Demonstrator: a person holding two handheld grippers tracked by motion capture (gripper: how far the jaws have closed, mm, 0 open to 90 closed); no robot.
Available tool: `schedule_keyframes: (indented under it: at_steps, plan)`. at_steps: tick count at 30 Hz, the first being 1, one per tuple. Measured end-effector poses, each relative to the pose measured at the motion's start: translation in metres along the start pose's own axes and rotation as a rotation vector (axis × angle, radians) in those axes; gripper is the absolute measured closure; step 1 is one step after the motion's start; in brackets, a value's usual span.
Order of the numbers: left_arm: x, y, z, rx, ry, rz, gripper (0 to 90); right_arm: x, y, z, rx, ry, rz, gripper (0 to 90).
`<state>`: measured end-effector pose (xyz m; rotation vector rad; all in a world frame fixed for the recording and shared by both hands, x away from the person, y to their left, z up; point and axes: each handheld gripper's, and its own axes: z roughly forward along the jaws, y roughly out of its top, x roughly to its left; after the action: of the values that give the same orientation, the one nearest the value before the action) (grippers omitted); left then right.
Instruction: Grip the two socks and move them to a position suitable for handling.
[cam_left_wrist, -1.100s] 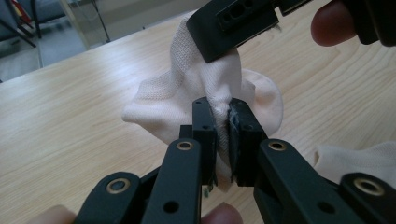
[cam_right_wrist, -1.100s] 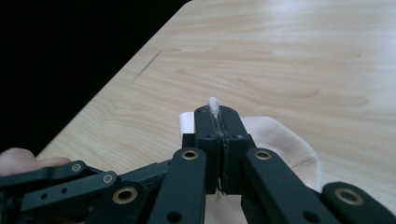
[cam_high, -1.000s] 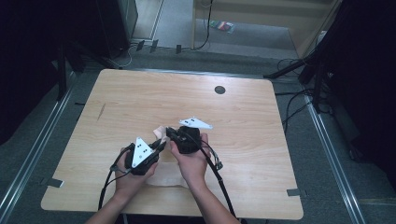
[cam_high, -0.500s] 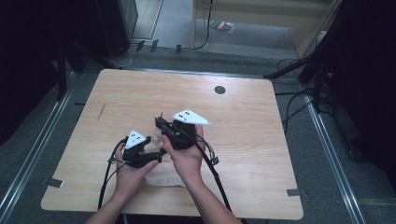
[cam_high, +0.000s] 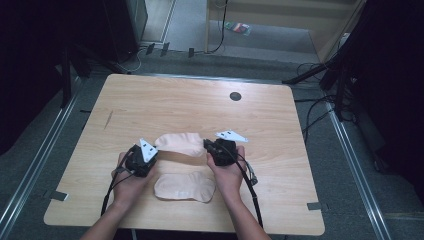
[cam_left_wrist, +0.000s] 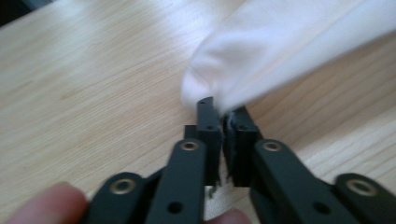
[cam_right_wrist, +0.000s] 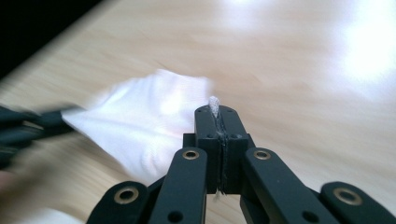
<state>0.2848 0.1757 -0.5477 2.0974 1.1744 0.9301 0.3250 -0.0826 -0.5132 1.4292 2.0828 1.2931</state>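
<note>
A pale pink cloth (cam_high: 180, 143) hangs stretched between my two grippers over the wooden table (cam_high: 190, 107). My left gripper (cam_high: 155, 148) holds its left end. Its jaws have just been closing and now pinch the cloth's edge (cam_left_wrist: 219, 88), with my left gripper (cam_left_wrist: 224, 119) shut on it. My right gripper (cam_high: 205, 144) is shut on the other end. A tuft of the cloth (cam_right_wrist: 214, 105) sticks out above the closed jaws of my right gripper (cam_right_wrist: 219, 119). A second pale cloth (cam_high: 184, 186) lies flat on the table between the person's hands.
A round black hole (cam_high: 235, 96) sits in the tabletop near its far edge. A dark streak (cam_high: 108, 119) marks the left side. Cables (cam_high: 250, 192) trail from the grippers over the front edge. Dark stands and floor cables (cam_high: 320, 107) surround the table.
The two hands were close together over the cloths near the front. They have since moved apart, the right one farther, and one cloth is now drawn out between them.
</note>
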Motion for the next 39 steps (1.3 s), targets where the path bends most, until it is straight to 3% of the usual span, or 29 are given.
schedule_keyframes:
  at_steps: [2,5,6,7,8,9,11,13,15,18,21,23,25,29,30,32,34,39]
  plan:
    - [0.002,-0.002,0.001,0.013,-0.012,-0.031,75.8,-0.012,-0.007,0.002,0.025,-0.032,-0.003,89.4]
    - [0.013,-0.006,0.001,0.016,-0.029,-0.133,70.6,-0.033,-0.016,0.004,0.067,-0.056,-0.015,88.5]
    - [0.017,-0.006,0.001,0.019,-0.045,-0.159,66.0,-0.042,-0.018,0.003,0.064,-0.081,-0.036,80.6]
    - [0.021,-0.006,0.001,0.013,-0.067,-0.199,62.7,-0.047,-0.018,0.001,0.050,-0.103,-0.034,71.2]
    - [0.026,-0.006,0.001,-0.013,-0.112,-0.274,60.1,-0.051,-0.018,-0.001,0.026,-0.133,-0.032,65.8]
    - [0.026,-0.006,0.001,-0.013,-0.112,-0.274,58.8,-0.051,-0.018,-0.001,0.026,-0.133,-0.032,65.8]
    - [0.031,-0.004,0.001,-0.047,-0.160,-0.325,57.3,-0.060,-0.016,-0.009,-0.021,-0.169,-0.006,59.5]
    - [0.033,0.000,0.003,-0.082,-0.204,-0.358,55.3,-0.065,-0.015,-0.016,-0.058,-0.173,0.015,58.6]
    - [0.034,0.006,0.005,-0.097,-0.239,-0.367,55.0,-0.067,-0.015,-0.021,-0.074,-0.169,0.021,59.1]
    - [0.031,0.017,0.011,-0.109,-0.278,-0.358,54.7,-0.066,-0.017,-0.021,-0.060,-0.122,0.015,59.2]
    - [0.024,0.031,0.023,-0.082,-0.348,-0.340,55.8,-0.061,-0.019,-0.016,-0.043,-0.079,-0.007,58.0]
    - [0.019,0.037,0.032,-0.038,-0.374,-0.333,56.8,-0.058,-0.019,-0.011,-0.024,-0.056,-0.001,57.0]
    - [0.015,0.041,0.039,0.007,-0.364,-0.321,56.7,-0.057,-0.019,-0.004,-0.005,-0.055,0.004,58.4]
    - [0.009,0.044,0.046,0.028,-0.336,-0.312,68.8,-0.054,-0.018,0.006,0.037,-0.068,0.001,66.8]
    - [0.008,0.045,0.046,0.032,-0.323,-0.302,68.8,-0.054,-0.018,0.007,0.046,-0.068,-0.002,72.5]
    - [0.007,0.045,0.047,0.041,-0.317,-0.288,82.4,-0.051,-0.017,0.008,0.051,-0.080,-0.016,86.5]
    - [0.008,0.045,0.046,0.040,-0.328,-0.282,89.1,-0.050,-0.017,0.007,0.051,-0.078,-0.015,88.1]
    - [0.014,0.045,0.029,-0.001,-0.344,-0.277,90.0,-0.046,-0.014,-0.002,0.028,-0.078,-0.037,88.8]
